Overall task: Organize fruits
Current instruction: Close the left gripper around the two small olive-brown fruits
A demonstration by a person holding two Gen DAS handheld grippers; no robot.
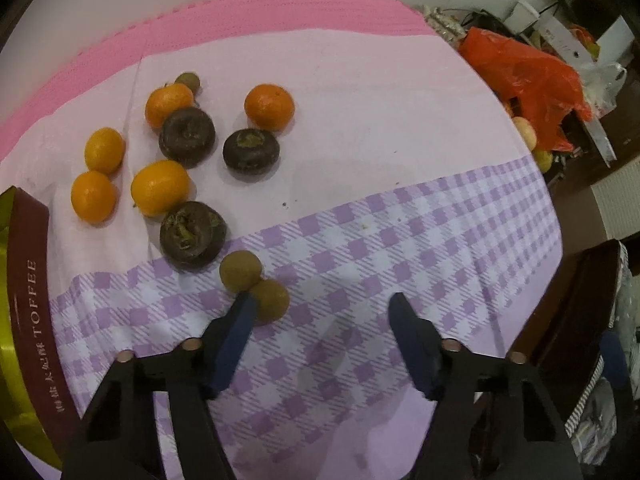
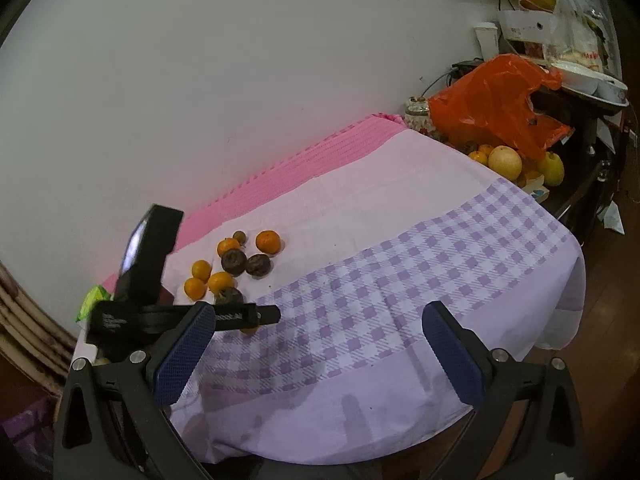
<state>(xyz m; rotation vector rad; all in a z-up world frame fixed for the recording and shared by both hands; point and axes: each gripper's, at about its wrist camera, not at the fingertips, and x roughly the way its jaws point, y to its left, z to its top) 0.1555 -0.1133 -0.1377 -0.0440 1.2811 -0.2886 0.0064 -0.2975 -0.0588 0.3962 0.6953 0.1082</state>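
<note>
Loose fruit lies on the purple checked tablecloth (image 1: 400, 232): several oranges such as one (image 1: 269, 106) at the back, three dark round fruits including one (image 1: 193, 235) nearest me, and two small brown fruits (image 1: 241, 270) touching each other. My left gripper (image 1: 322, 306) is open and empty just above the cloth, its left fingertip beside the nearer brown fruit (image 1: 269, 301). My right gripper (image 2: 318, 318) is open and empty, held above the table's front part. The fruit cluster (image 2: 234, 262) lies far left of it, with the left gripper's body (image 2: 180, 316) in front.
A round toffee tin (image 1: 24, 304) stands at the left edge. An orange plastic bag (image 2: 500, 104) with pears and oranges (image 2: 506, 162) sits beyond the table's far right corner, among boxes and clutter. A pink mat (image 1: 240, 12) lies along the wall.
</note>
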